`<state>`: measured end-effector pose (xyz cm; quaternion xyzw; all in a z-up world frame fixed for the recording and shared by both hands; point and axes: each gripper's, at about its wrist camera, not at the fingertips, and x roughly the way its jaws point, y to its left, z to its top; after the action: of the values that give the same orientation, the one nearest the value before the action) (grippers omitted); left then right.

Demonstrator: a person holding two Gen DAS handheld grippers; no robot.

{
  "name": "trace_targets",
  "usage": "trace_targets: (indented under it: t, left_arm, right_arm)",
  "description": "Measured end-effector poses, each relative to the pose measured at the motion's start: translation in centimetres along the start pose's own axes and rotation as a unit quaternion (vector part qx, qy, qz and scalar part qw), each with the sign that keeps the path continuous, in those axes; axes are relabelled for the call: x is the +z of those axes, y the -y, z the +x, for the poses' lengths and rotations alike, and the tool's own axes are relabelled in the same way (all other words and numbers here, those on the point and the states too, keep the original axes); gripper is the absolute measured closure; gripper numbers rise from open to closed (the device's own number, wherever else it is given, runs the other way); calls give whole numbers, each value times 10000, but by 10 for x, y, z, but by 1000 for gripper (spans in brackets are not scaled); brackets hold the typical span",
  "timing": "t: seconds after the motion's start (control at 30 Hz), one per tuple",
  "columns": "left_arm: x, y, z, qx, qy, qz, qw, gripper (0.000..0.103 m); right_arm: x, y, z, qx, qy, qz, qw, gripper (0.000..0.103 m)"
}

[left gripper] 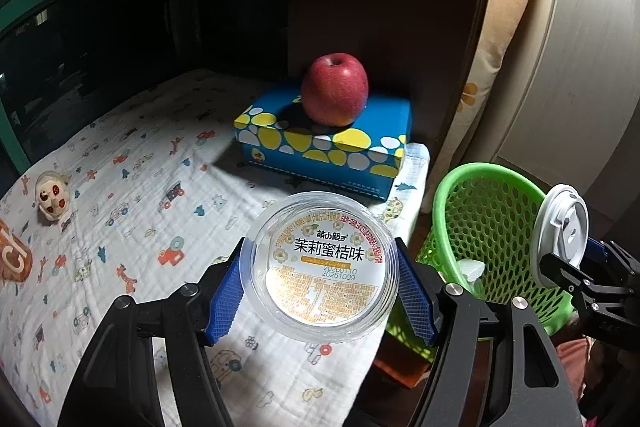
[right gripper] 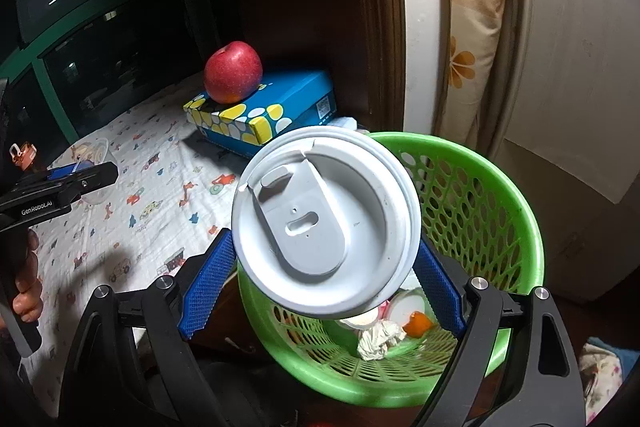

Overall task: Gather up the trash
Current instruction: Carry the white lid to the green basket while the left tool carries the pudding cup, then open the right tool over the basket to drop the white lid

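Observation:
My left gripper [left gripper: 320, 287] is shut on a clear plastic jelly cup [left gripper: 322, 267] with a printed orange-and-white lid, held above the right edge of the patterned cloth [left gripper: 132, 195]. My right gripper [right gripper: 322, 259] is shut on a white paper cup with a grey-white lid [right gripper: 324, 215], held over the near rim of the green mesh basket [right gripper: 480, 195]. In the left wrist view that lidded cup [left gripper: 560, 231] and the right gripper [left gripper: 580, 267] hover at the basket's [left gripper: 492, 215] right side. Crumpled paper [right gripper: 378, 341] and other scraps lie in the basket.
A red apple [left gripper: 335, 89] rests on a blue spotted tissue box [left gripper: 324, 143] at the back by a dark wall. A small round toy [left gripper: 51, 197] lies at the cloth's left. A floral curtain [right gripper: 476, 27] and pale cabinet [right gripper: 572, 67] stand behind the basket.

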<state>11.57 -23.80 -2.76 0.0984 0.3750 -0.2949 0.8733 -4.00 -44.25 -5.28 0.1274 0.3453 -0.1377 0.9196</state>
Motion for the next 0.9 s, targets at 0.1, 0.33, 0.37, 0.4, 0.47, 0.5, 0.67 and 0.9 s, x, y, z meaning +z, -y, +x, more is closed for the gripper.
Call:
trace_targets:
  t: [0.1,0.33,0.37,0.4,0.47,0.5,0.67,0.9]
  left_arm:
    - [2,14,1,-82,-3,88,9999,37]
    - [8,46,3,-258,-13,282,9993,37]
    - [9,50,3,-279,-14,299,9992,37]
    - [10,54,3,-294,-15,324,9990,37]
    - [11,62,4,-333,-10,369,9988,37]
    - [13,65,4,-356,-4,394,9986,37]
    - [17,83,6,-453,3,542,9975,37]
    - [21,100,12,-540,-30,651,9964,37]
  right_arm:
    - [-2,10,-1,-78,-3,58,10000,17]
    - [-7,29,0,-226,-80,163,9996,17]
    - [-8,31,0,-240,-96,173,9995,17]
    - [-8,34,1,-265,-113,191,9994,17]
    - [-9,40,2,-291,-128,245,9992,17]
    - [-9,43,3,-305,-140,276,9991,17]
    - [-10,54,7,-390,-214,371,9983,16]
    - [-13,64,10,-435,-267,422,9978,16]
